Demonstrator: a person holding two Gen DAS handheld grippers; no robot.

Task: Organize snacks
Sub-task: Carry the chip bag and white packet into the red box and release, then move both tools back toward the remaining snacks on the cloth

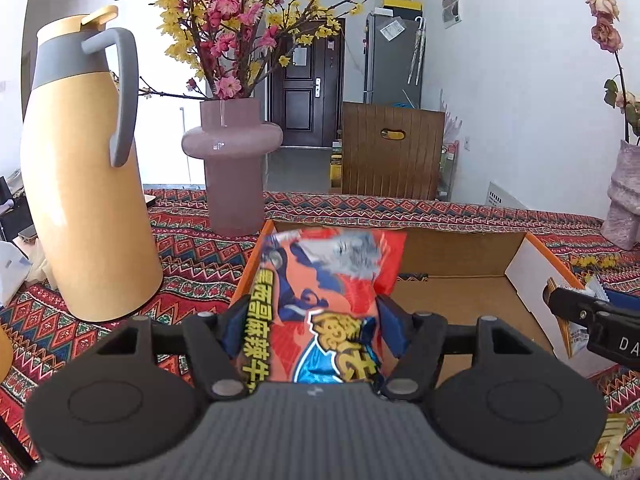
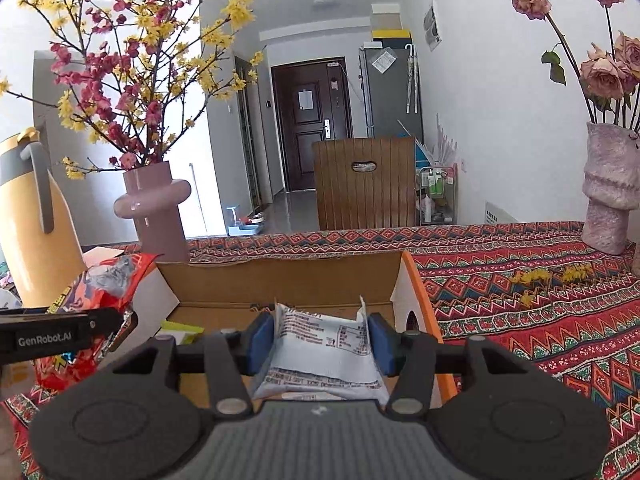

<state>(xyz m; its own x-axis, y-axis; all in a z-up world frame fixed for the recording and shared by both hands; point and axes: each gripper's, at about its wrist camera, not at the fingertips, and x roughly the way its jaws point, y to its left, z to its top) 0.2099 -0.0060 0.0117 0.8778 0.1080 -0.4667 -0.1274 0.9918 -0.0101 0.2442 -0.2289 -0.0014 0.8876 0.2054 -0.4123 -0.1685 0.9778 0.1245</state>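
Observation:
My left gripper (image 1: 310, 320) is shut on an orange and blue snack packet (image 1: 324, 296) and holds it above the left end of an open cardboard box (image 1: 460, 300). The packet also shows in the right wrist view (image 2: 100, 284). My right gripper (image 2: 320, 336) is shut on a white snack packet (image 2: 324, 348) over the right part of the box (image 2: 280, 280). The right gripper's finger shows at the right edge of the left wrist view (image 1: 592, 316). A green packet (image 2: 180, 328) lies inside the box.
A yellow thermos jug (image 1: 88, 184) and a pink vase of flowering branches (image 1: 234, 160) stand left of the box on the patterned tablecloth (image 2: 520, 300). A textured pink vase with roses (image 2: 608, 188) stands at the far right. A wooden chair (image 1: 392, 152) is behind the table.

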